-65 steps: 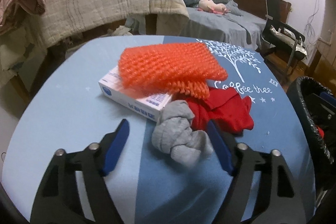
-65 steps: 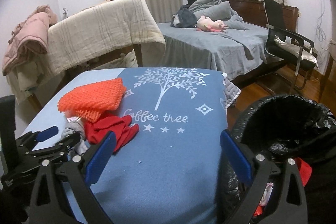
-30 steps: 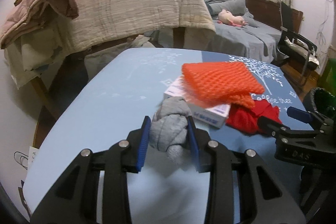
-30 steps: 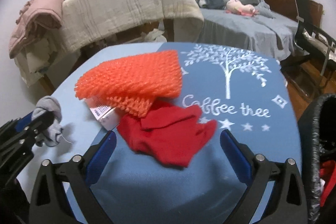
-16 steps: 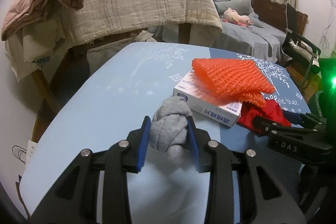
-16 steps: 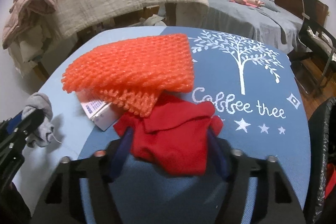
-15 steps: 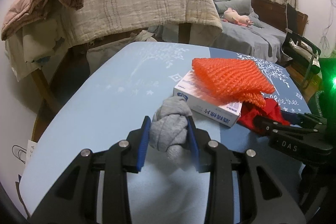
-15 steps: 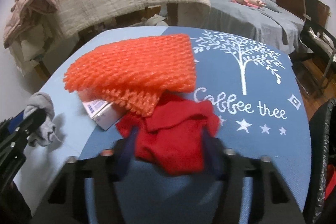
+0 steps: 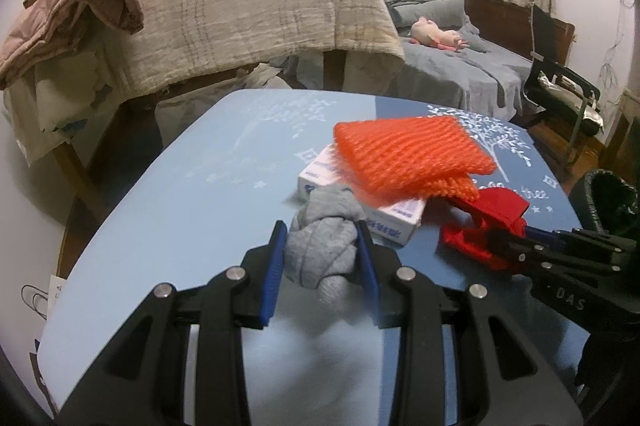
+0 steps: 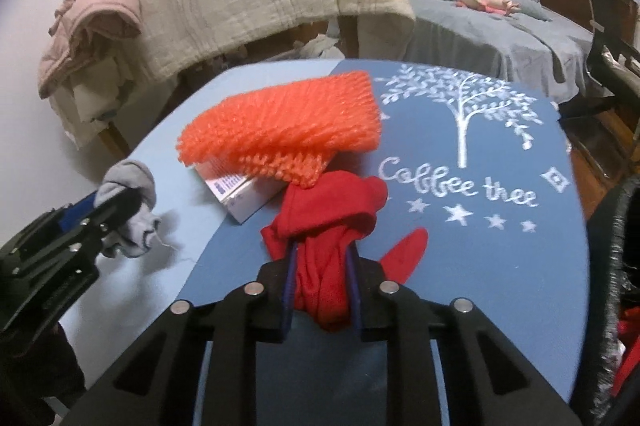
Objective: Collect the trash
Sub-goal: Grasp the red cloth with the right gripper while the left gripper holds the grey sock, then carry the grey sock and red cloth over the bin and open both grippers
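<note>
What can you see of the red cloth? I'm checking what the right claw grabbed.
The red cloth is soft, plain, bright red fabric, crumpled into folds. The right claw is closing on its bunched near end, pads pressing it. A loose flap trails to the right on the blue tablecloth. Its far edge tucks under the orange foam netting, beside the white box.

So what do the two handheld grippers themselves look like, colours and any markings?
Both are black, angular, open-framed linkages with round silver bolt heads at the joints. The left gripper and right gripper each carry two thin blue finger pads. The right gripper's side bears white lettering, "DAS". No cables, hands or sleeves show.
</note>
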`<state>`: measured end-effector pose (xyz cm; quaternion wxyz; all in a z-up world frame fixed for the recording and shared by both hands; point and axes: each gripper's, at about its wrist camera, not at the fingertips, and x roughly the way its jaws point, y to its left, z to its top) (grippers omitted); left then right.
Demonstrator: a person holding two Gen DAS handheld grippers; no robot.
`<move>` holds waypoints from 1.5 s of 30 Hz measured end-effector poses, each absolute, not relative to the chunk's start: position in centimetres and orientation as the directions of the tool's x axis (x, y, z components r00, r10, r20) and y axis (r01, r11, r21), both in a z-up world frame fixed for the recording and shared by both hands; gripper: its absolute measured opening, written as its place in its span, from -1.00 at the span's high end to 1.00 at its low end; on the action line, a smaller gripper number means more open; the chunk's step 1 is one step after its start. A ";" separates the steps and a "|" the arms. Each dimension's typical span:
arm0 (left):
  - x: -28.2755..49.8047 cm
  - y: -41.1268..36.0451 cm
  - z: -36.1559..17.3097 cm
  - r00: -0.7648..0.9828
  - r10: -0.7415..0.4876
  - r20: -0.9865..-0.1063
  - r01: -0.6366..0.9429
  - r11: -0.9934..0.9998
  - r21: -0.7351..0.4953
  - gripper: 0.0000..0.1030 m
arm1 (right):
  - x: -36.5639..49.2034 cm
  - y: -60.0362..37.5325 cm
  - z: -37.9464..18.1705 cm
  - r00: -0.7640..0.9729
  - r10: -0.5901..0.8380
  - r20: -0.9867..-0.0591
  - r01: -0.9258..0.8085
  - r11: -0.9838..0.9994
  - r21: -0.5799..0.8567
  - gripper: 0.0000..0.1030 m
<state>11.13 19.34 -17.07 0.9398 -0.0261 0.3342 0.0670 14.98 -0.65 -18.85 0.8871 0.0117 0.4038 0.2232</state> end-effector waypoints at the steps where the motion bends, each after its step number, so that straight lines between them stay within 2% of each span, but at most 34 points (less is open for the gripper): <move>1: 11.1 19.0 -16.9 0.771 0.104 -0.628 -0.137 0.990 -0.005 0.35 | 14.9 -0.9 -18.5 0.580 0.404 -0.707 -0.384 0.901 0.200 0.58; 30: 8.5 7.2 -9.9 0.845 -0.070 -0.531 0.082 0.997 -0.002 0.35 | 9.0 -12.4 -9.4 0.749 0.351 -0.562 -0.266 0.936 0.229 0.58; 45: 8.4 0.2 -7.9 0.851 -0.186 -0.492 0.212 0.977 -0.002 0.35 | 6.0 -20.4 -7.0 0.826 0.212 -0.523 -0.123 0.972 0.200 0.58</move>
